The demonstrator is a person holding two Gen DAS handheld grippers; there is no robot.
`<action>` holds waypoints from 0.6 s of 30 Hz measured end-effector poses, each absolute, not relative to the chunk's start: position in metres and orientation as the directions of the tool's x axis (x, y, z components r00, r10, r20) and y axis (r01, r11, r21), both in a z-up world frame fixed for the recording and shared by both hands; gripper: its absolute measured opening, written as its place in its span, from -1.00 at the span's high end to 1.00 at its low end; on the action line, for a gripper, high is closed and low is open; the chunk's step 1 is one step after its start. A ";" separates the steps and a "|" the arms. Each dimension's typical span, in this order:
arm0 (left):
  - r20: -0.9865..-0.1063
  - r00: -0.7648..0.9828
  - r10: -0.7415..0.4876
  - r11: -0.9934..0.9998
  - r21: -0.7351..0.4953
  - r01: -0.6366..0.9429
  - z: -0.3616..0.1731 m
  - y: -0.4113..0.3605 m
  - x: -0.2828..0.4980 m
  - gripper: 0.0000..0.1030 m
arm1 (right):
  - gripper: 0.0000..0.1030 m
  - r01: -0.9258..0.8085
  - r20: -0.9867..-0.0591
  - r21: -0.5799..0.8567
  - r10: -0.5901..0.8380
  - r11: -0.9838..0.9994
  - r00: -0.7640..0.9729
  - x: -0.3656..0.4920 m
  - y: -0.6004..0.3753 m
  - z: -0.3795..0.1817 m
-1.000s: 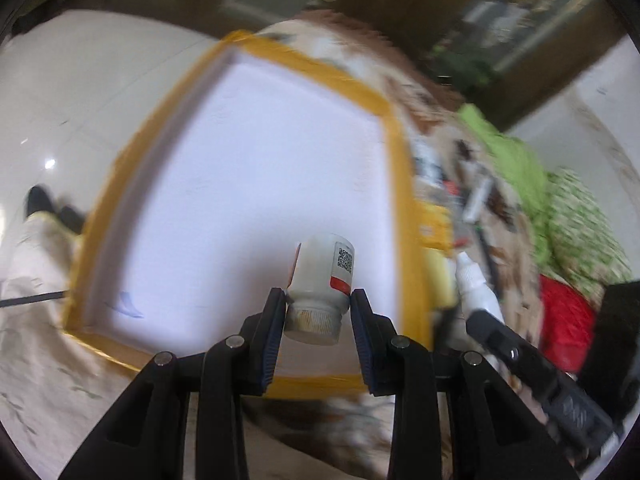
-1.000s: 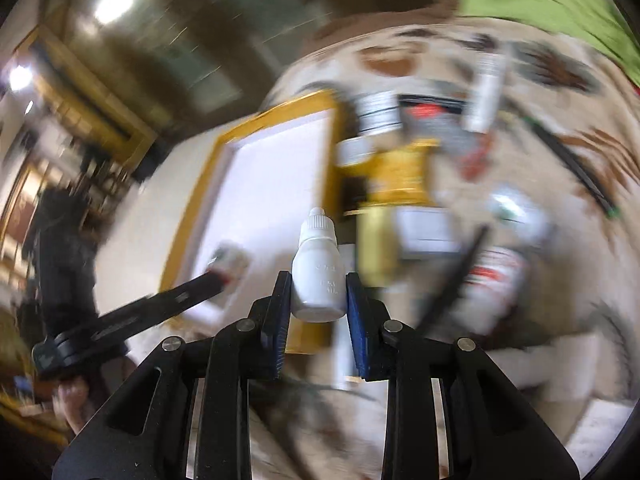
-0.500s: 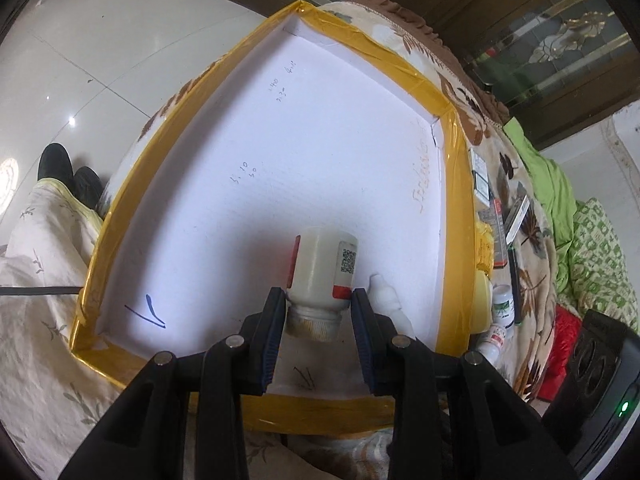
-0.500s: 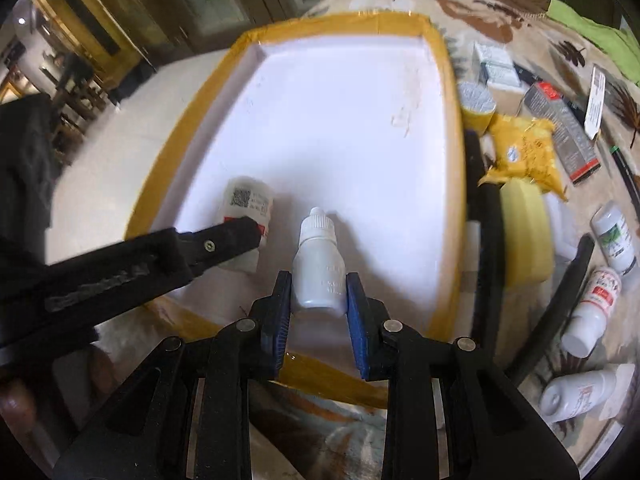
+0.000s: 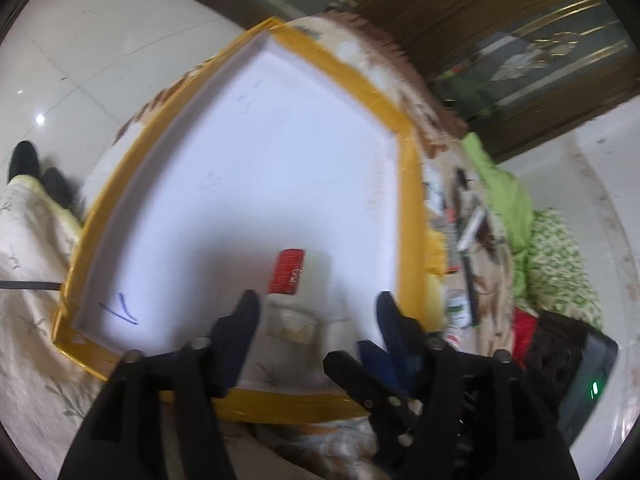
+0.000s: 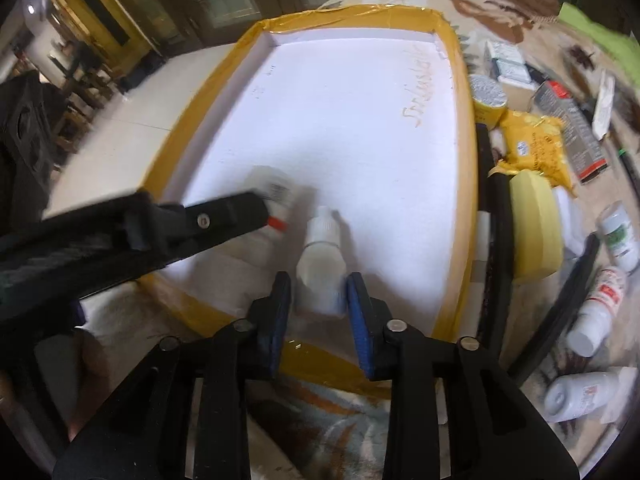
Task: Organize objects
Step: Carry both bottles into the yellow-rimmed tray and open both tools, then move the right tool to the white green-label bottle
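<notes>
A white tray with a yellow taped rim [image 5: 412, 200] [image 6: 464, 160] fills both views. My left gripper [image 5: 316, 304] is opening wide over the tray's near end. A white bottle with a red label [image 5: 288, 280] [image 6: 276, 196] lies loose on the tray floor between its fingers, clear of the pads. My right gripper [image 6: 318, 284] hangs just beside it, and its jaws are opening too. A small white dropper bottle [image 6: 322, 268] rests on the tray between them, with a narrow gap at the left pad. The left gripper's finger [image 6: 224, 220] crosses the right wrist view.
Right of the tray, on the patterned cloth, lie a yellow sponge [image 6: 534, 228], a yellow pouch [image 6: 532, 140], a foil-topped tin [image 6: 486, 96], a dark box [image 6: 572, 128] and several white bottles [image 6: 596, 312]. A black device with a green light [image 5: 580, 380] stands at the right.
The right hand swung in over the tray with the dropper bottle. The left jaws spread and let go of the red-label bottle. The right jaws have loosened around the dropper bottle.
</notes>
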State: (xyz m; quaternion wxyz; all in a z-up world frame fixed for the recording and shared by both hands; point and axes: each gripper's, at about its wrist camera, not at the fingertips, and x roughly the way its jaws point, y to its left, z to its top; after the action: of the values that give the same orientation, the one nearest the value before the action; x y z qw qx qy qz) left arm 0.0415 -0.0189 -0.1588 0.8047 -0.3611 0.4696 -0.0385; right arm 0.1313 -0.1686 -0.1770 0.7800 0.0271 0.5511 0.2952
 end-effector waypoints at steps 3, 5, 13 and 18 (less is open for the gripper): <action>-0.717 0.566 -0.407 0.743 -0.620 -0.251 -0.153 -0.022 0.038 -0.43 | 0.40 -0.404 -0.796 0.457 0.567 0.792 0.212 0.124 -0.192 -0.170; -0.725 0.558 -0.404 0.732 -0.622 -0.278 -0.154 -0.022 0.035 -0.56 | 0.40 -0.389 -0.756 0.501 0.610 0.773 0.238 0.117 -0.216 -0.163; -0.728 0.550 -0.409 0.724 -0.626 -0.290 -0.153 -0.027 0.023 -0.56 | 0.40 -0.412 -0.611 0.575 0.706 0.707 0.359 0.085 -0.306 -0.126; -0.702 0.586 -0.403 0.738 -0.629 -0.245 -0.139 -0.045 0.006 -0.56 | 0.40 -0.417 -0.661 0.510 0.653 0.753 0.370 0.056 -0.365 -0.128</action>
State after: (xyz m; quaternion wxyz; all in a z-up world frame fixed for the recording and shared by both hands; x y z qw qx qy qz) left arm 0.0056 -0.0451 -0.1390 0.8153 -0.3586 0.4521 -0.0484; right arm 0.0559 -0.3648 -0.1277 0.8174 0.1291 0.4562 0.3272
